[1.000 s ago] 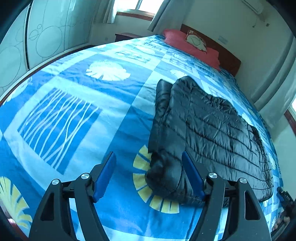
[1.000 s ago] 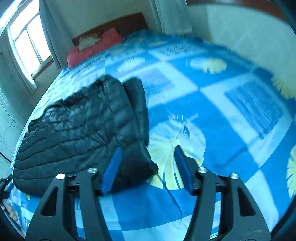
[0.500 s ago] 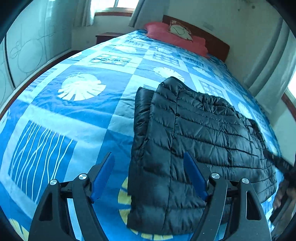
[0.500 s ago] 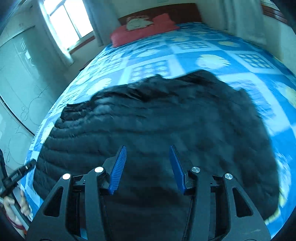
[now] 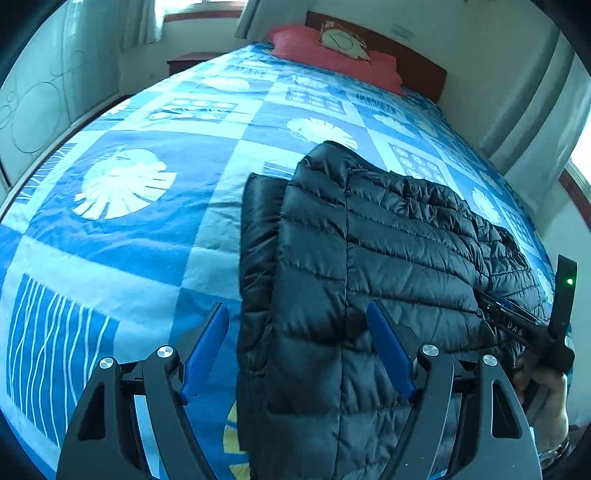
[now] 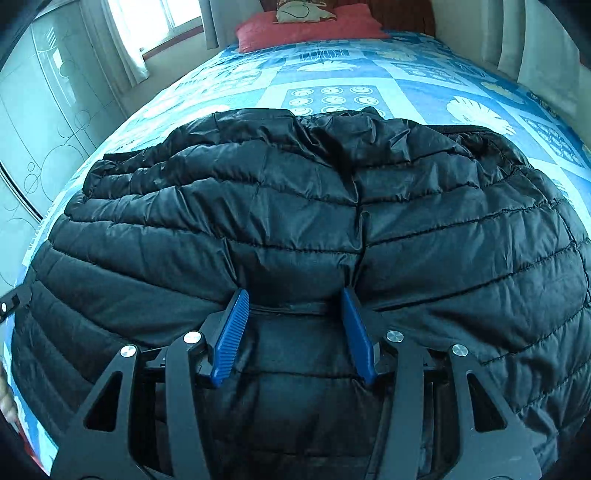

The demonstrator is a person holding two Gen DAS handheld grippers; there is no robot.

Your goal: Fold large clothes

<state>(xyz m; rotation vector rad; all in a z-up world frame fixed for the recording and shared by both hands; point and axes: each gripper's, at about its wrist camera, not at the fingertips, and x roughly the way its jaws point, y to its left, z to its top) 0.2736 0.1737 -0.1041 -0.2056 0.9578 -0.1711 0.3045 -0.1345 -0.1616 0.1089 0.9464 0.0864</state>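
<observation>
Jacket (image 5: 388, 266), black and puffy, lay on the blue bed (image 5: 155, 236), far from the red pillow (image 5: 332, 55). Both grippers had moved from the sleeve end to right over it: the left gripper (image 5: 297, 350) was wide open and empty, and the right gripper (image 6: 293, 328) was open too, fingers pressing the near edge, so a new fold looked close.

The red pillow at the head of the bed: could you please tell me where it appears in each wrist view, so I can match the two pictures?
Left wrist view: the red pillow lies at top centre, slightly right, against the dark headboard.
Right wrist view: it lies at top centre, beyond the black puffer jacket.
Shared landmark: the pale cushion on the pillow, also seen in the right wrist view.
</observation>
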